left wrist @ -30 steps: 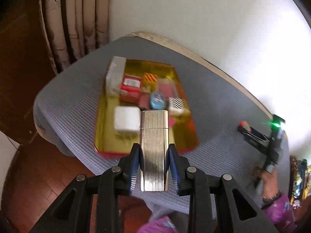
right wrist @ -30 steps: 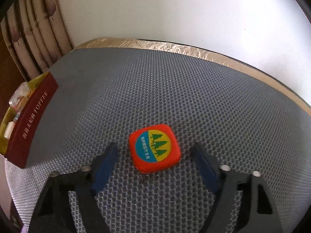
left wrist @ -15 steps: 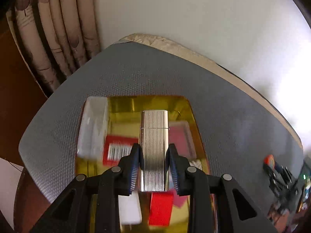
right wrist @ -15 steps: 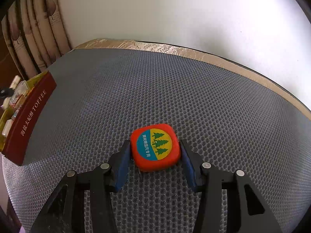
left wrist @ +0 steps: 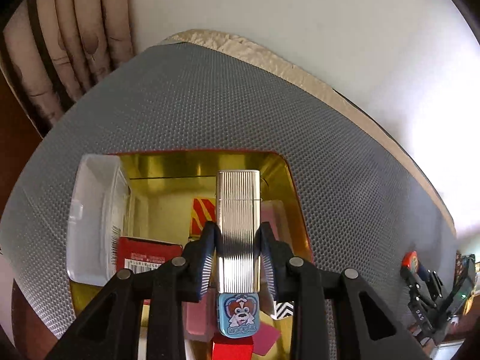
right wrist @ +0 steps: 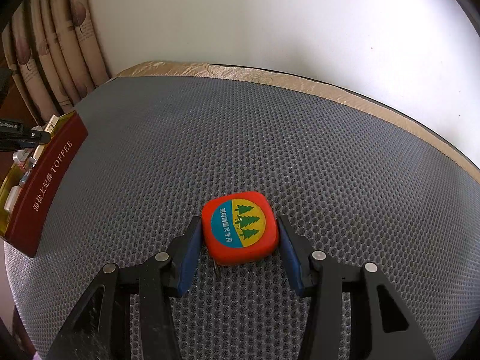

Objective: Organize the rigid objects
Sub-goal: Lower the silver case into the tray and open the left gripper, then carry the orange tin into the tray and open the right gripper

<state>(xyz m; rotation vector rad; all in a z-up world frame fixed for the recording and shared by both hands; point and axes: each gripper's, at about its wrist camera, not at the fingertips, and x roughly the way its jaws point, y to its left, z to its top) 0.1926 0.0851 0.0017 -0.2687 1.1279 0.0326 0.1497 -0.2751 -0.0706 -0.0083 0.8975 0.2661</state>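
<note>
In the left wrist view, our left gripper [left wrist: 238, 258] has its fingers squeezed tight on a shiny silver lighter [left wrist: 238, 225]. The lighter stands long-way up the middle of the frame, pointing away from us. It hangs right over the gold tin tray [left wrist: 288, 186], which fills the lower middle. Inside the tray we see a clear plastic box [left wrist: 96, 219] at the left, a red box [left wrist: 147, 255], and a little blue dog eraser [left wrist: 238, 315] just below the lighter. We think the lighter must go down into the bare spot ahead.

In the right wrist view, our right gripper [right wrist: 240, 240] has just closed in on the orange tape measure [right wrist: 240, 228], low in the middle. The fingers touch both its sides. It sits flat on the grey bumpy tabletop [right wrist: 270, 135]. The tray is far off at the left edge. A white wall [right wrist: 270, 15] and curtains [right wrist: 54, 45] stand behind.
</note>
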